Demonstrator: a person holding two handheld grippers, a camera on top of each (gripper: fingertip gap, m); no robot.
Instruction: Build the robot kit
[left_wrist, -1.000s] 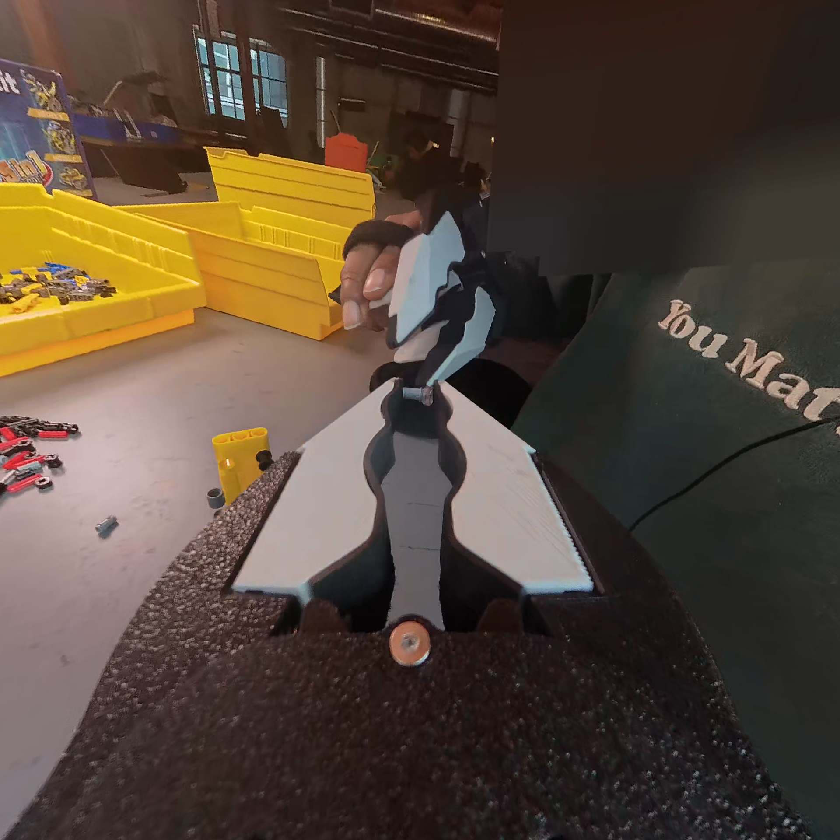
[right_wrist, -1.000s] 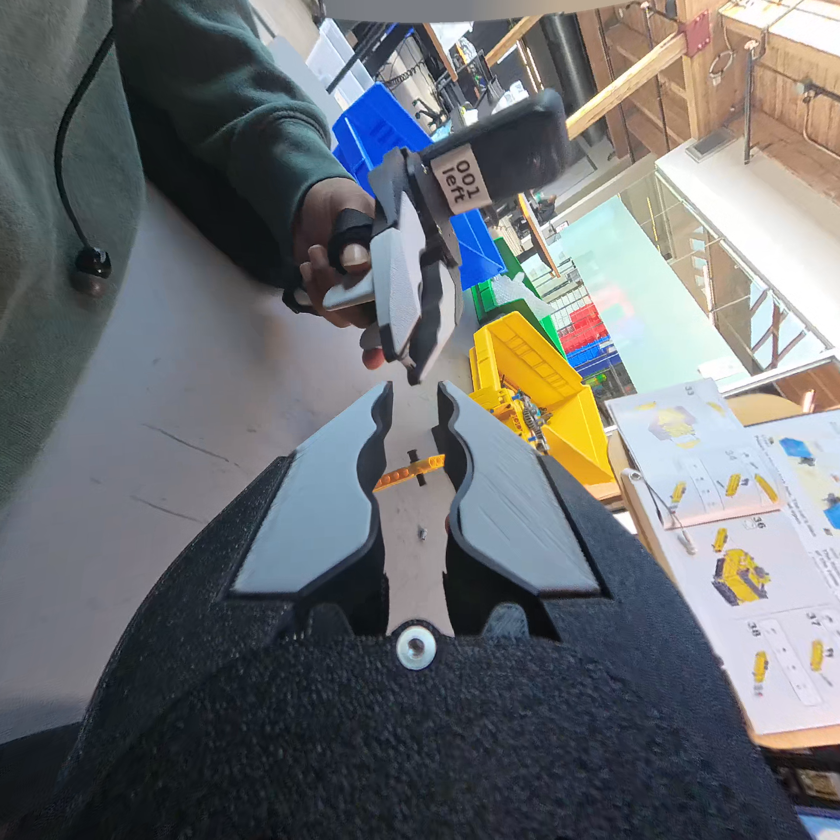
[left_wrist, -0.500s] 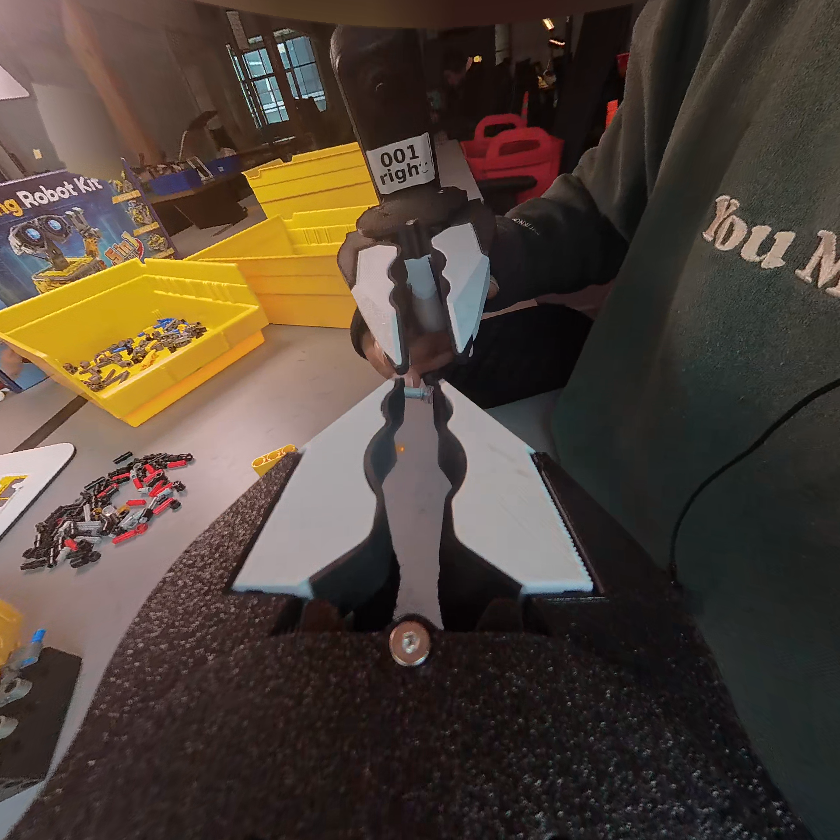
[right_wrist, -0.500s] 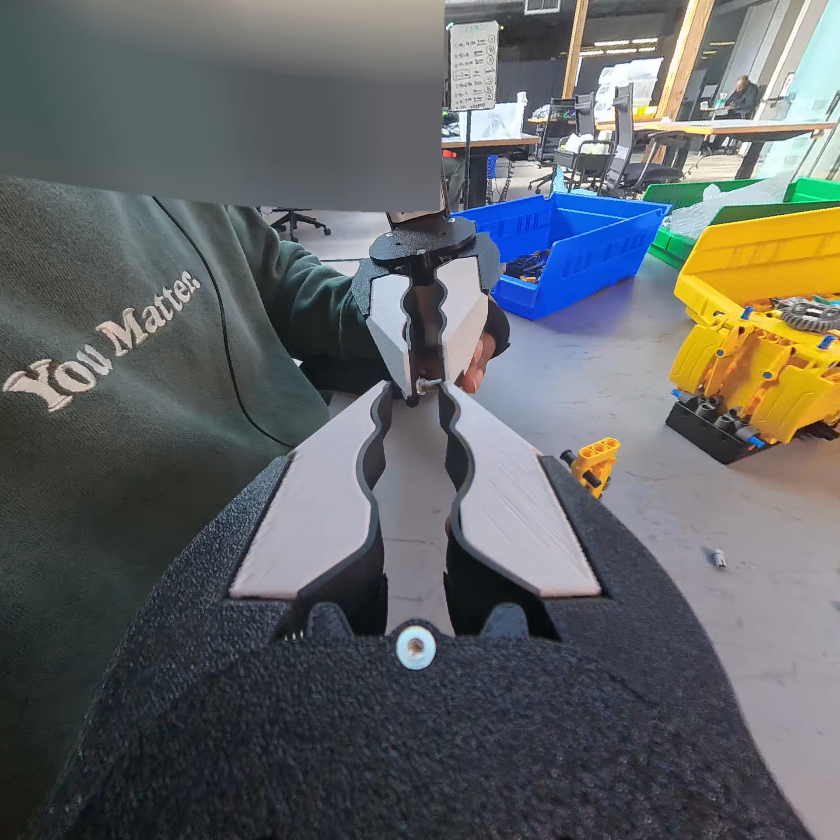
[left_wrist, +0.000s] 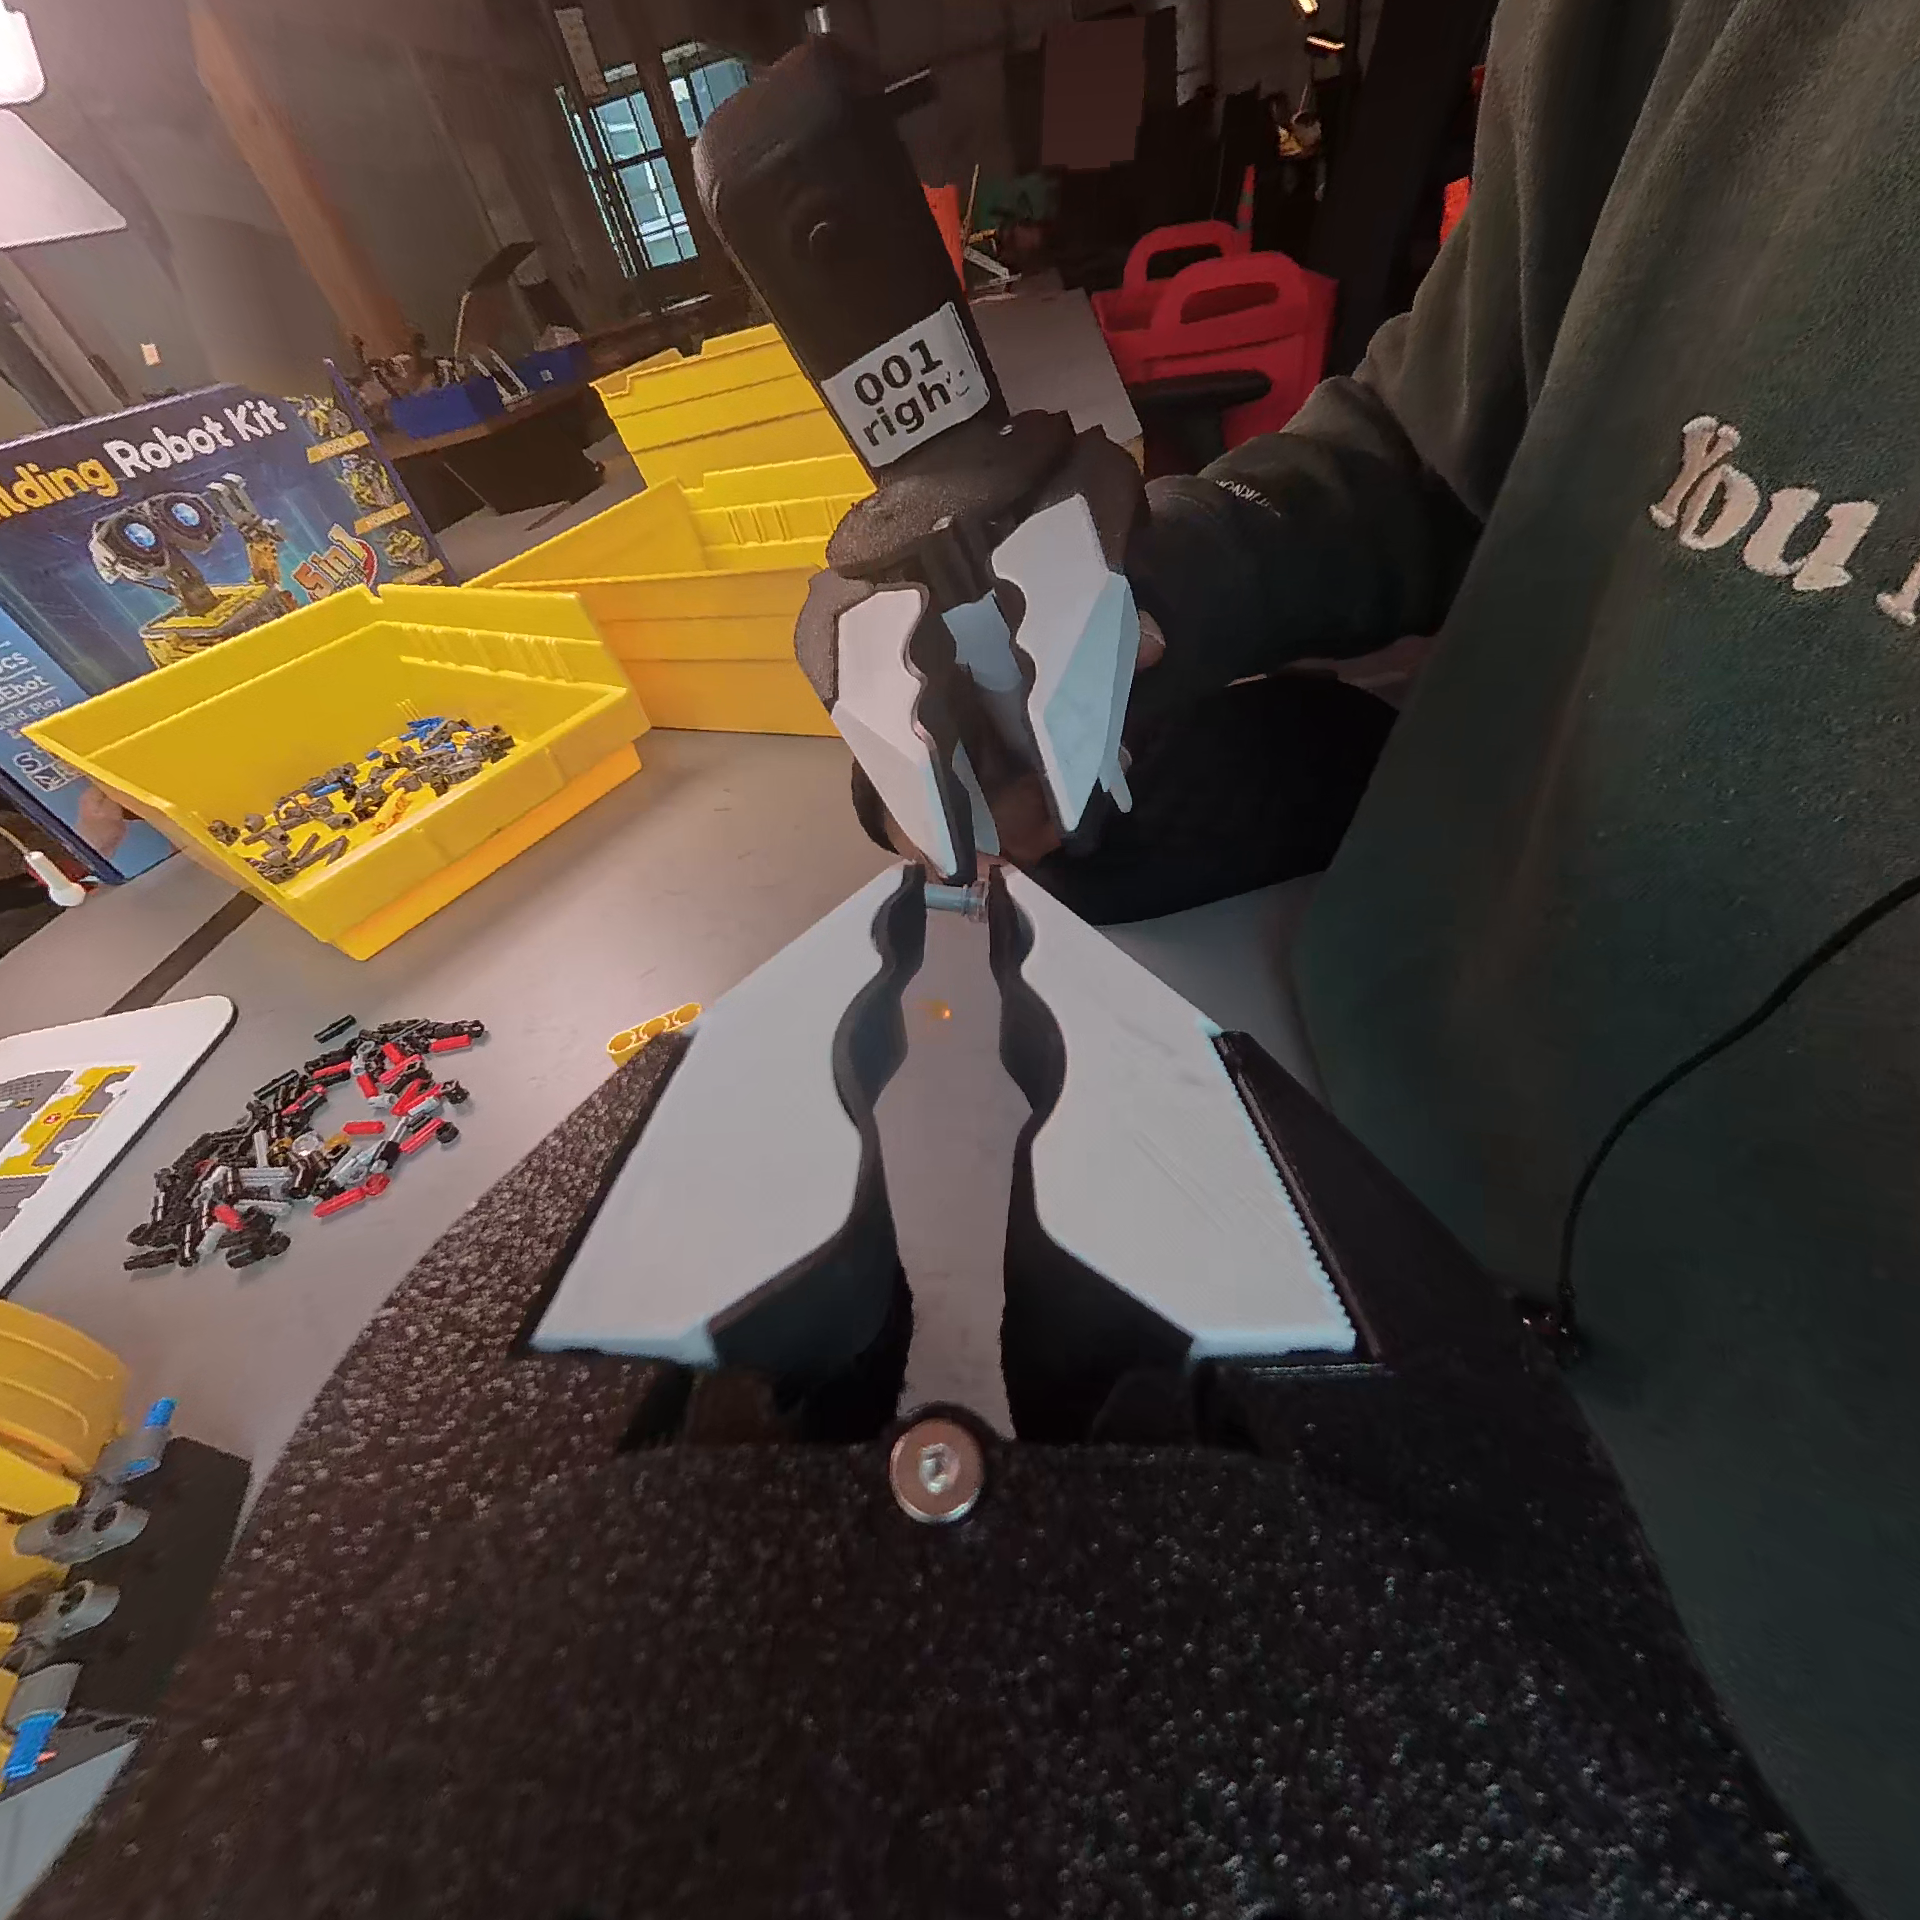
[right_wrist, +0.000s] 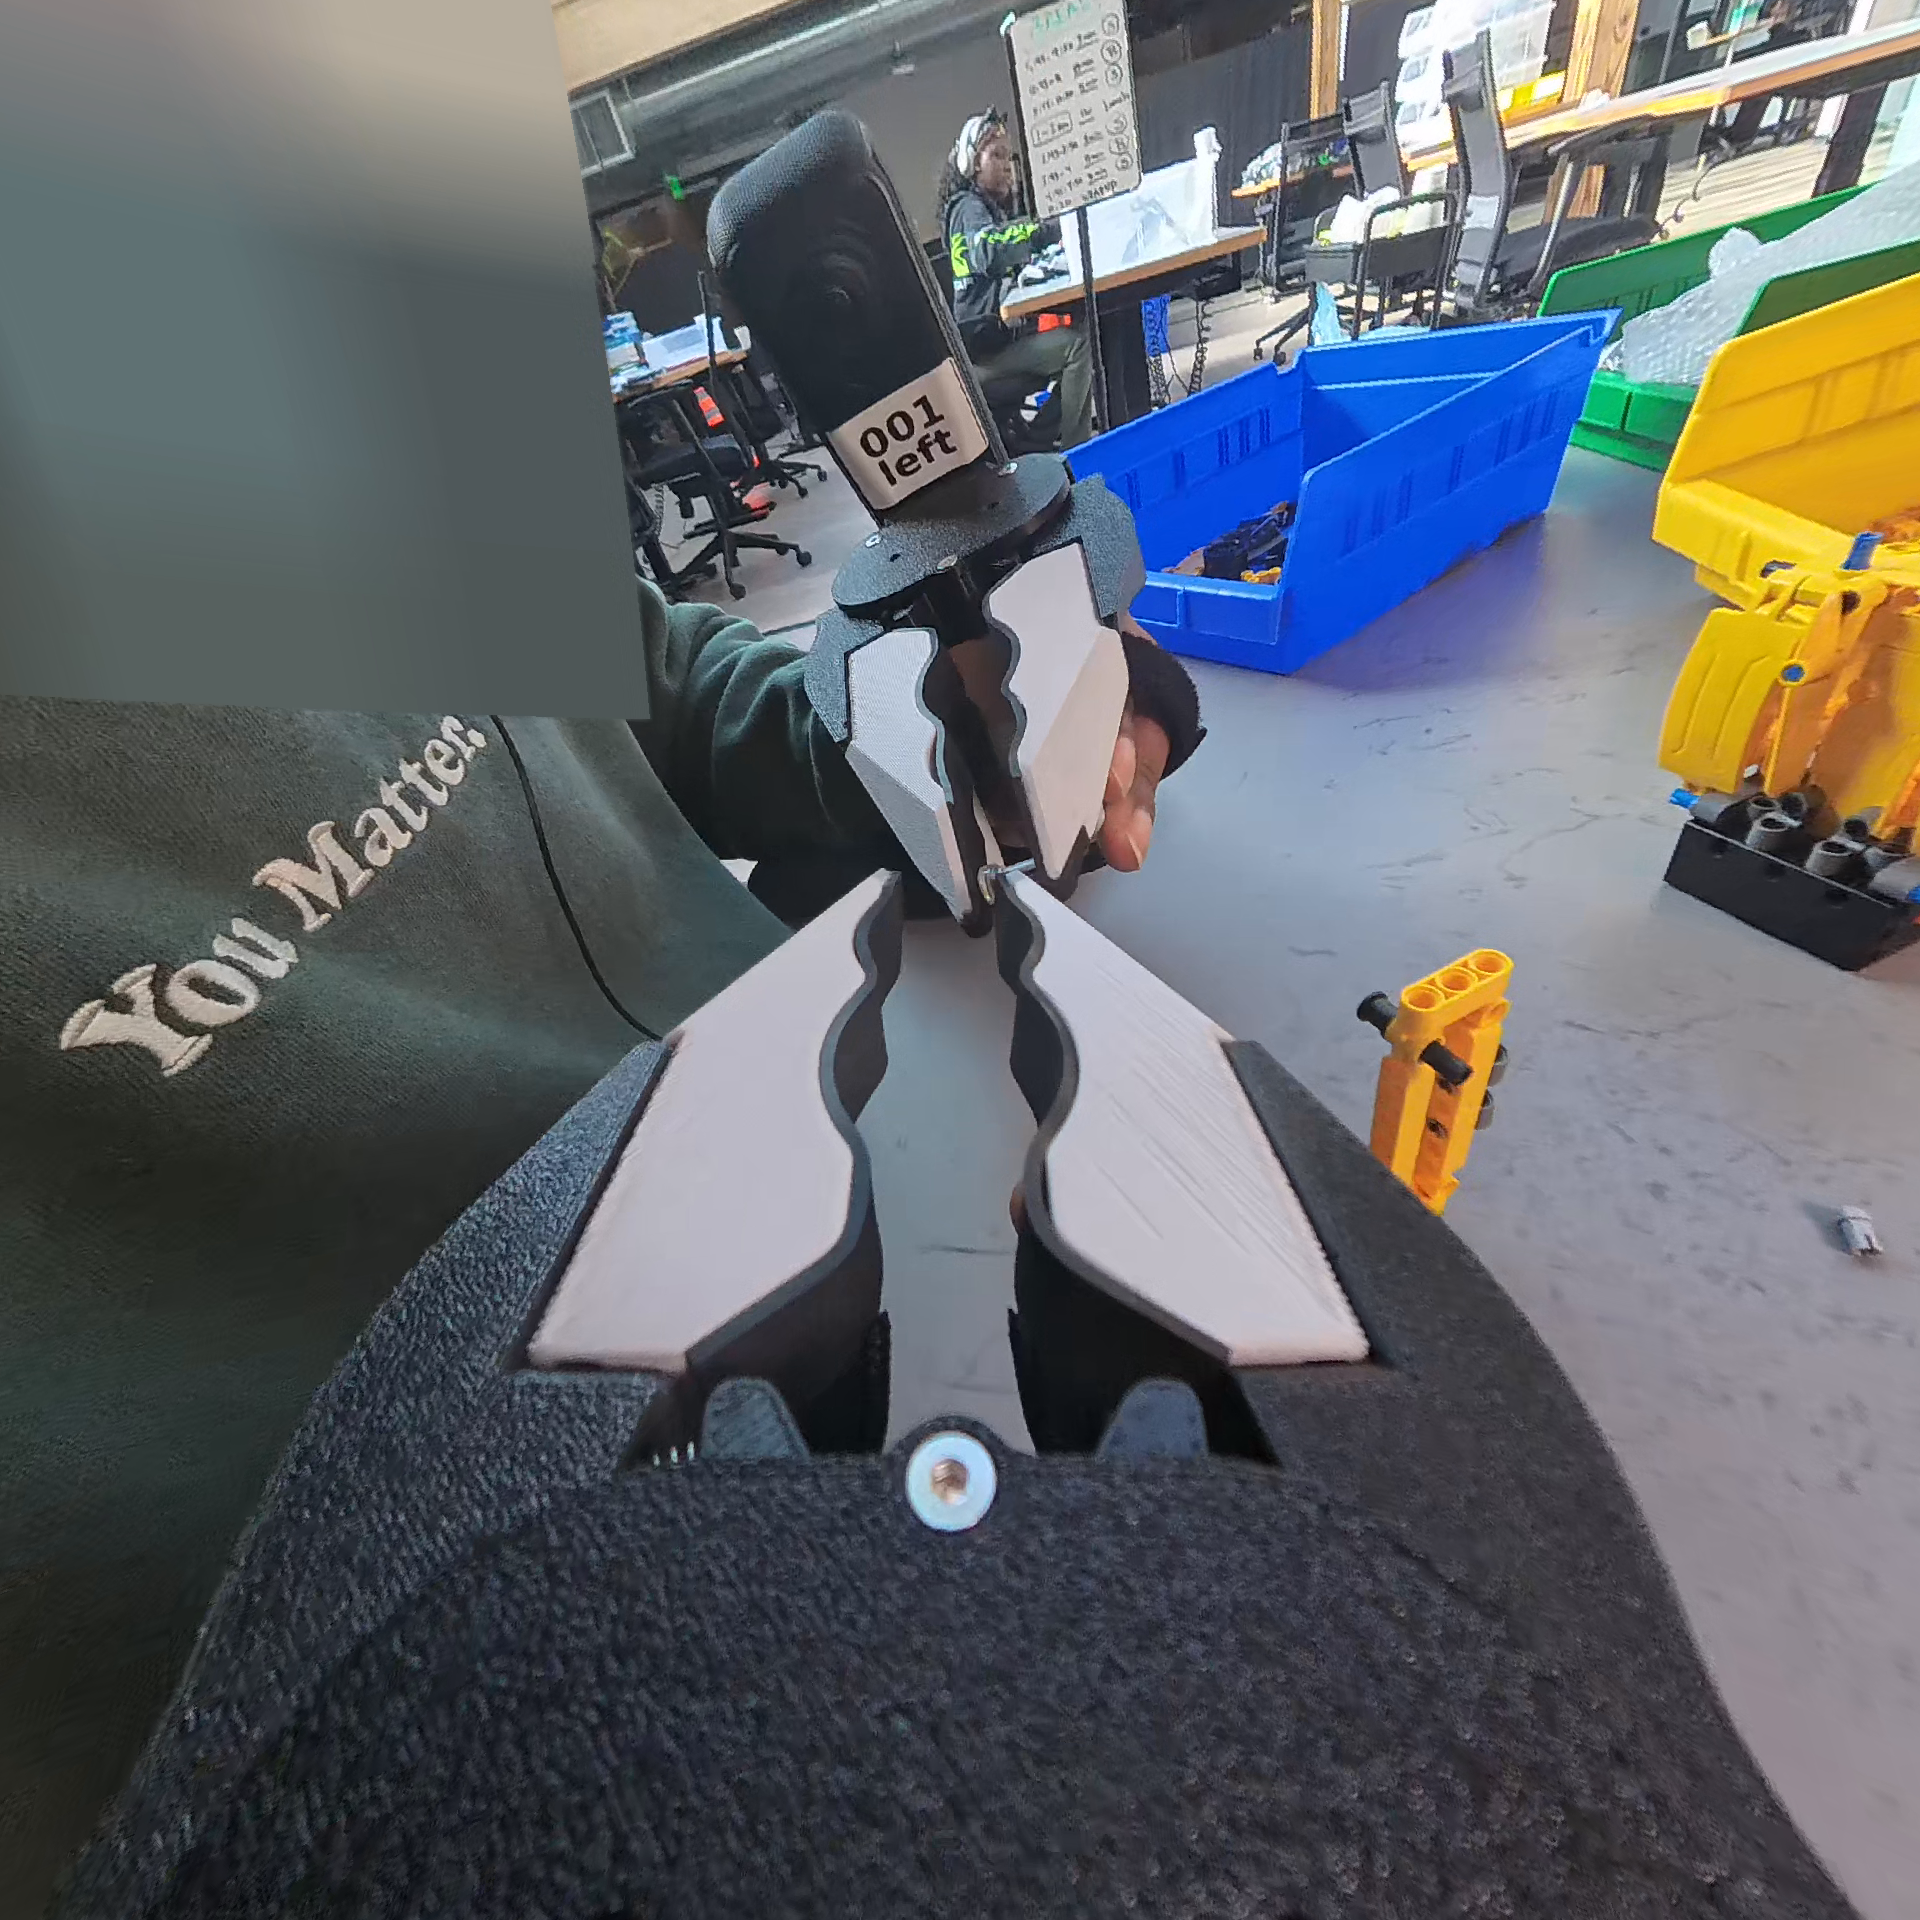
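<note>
my left hand-held gripper (left_wrist: 954, 900) pinches a small grey pin (left_wrist: 957, 900) at twelve o'clock; my right hand-held gripper (right_wrist: 948, 902), slightly parted, meets it tip to tip. best keep both steady above the counter (right_wrist: 1455, 790).

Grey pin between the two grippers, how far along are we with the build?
Done: a yellow model stands partly built on its black base. In hand: the left gripper pinches the grey pin, the right gripper's open tips right at it. Left: a pile of loose pieces lies unused on the table.
</note>
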